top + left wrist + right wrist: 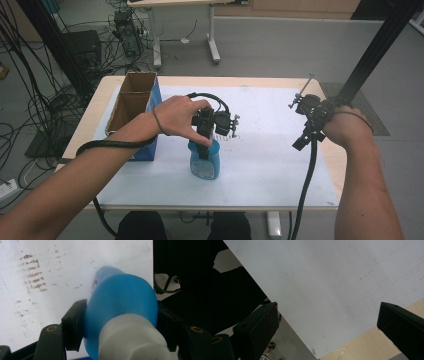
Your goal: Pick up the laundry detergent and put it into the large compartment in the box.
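**Gripping the blue bottle – keep it upright and squared in the jaws**

High view: the left gripper (204, 142) comes down from above onto a blue plastic bottle with a white neck (205, 162), which stands upright on the white sheet (270, 150) covering the wooden table (95, 107), near the front-centre. An open cardboard box with blue sides (131, 107) stands just to the left of it, close by. The right gripper (302, 140) is held up well apart, over the sheet's right edge, nothing near it. If the bottle is headed for the box, I'd say lift straight up first, w/o tilting, so the base clears before swinging left.

Left gripper view: the jaws are closed in on the bottle (120, 302), one pad flat against each side of its shoulder, just below the white neck. Grip looks centred, though the right pad is in shadow, so contact there is hard to judge. Rounded plastic can twist; prob. best to hold pressure steady & move slow.

Right gripper view: jaws stand wide apart, holding nothing, w/ bare white sheet (332, 285) and a strip of table edge (367, 345) beneath. Fine to keep it parked, ready to steady the box.
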`<control>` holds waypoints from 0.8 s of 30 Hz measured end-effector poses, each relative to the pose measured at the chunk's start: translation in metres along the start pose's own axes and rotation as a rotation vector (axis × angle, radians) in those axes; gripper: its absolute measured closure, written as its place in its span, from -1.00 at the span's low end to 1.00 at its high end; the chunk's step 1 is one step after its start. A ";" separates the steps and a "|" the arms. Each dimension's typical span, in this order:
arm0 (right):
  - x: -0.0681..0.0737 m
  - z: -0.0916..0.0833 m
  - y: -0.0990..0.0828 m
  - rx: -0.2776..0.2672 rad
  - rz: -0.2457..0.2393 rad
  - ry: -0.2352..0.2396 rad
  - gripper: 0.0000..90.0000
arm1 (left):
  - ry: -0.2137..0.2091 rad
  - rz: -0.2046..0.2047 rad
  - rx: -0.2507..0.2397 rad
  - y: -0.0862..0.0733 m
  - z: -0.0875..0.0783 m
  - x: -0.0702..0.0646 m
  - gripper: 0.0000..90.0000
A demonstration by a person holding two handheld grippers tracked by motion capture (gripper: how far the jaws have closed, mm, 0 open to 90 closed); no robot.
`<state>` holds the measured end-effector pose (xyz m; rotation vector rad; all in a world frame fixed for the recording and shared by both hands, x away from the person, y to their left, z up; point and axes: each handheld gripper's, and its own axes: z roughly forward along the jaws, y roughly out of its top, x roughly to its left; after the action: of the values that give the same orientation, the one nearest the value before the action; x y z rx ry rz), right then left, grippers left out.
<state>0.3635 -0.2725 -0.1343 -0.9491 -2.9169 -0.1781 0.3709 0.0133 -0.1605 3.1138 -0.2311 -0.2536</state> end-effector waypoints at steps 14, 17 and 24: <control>0.001 -0.001 0.002 -0.003 -0.005 0.000 -0.91 | -0.002 0.000 -0.004 -0.001 0.000 0.000 -0.21; 0.001 -0.001 0.002 -0.001 -0.003 -0.003 -0.91 | -0.001 0.000 -0.004 -0.001 0.000 0.000 -0.21; 0.002 0.001 0.002 0.001 -0.003 0.000 -0.92 | 0.001 -0.001 -0.008 -0.002 0.000 0.000 -0.21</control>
<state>0.3633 -0.2701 -0.1351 -0.9452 -2.9182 -0.1773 0.3709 0.0152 -0.1608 3.1063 -0.2286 -0.2521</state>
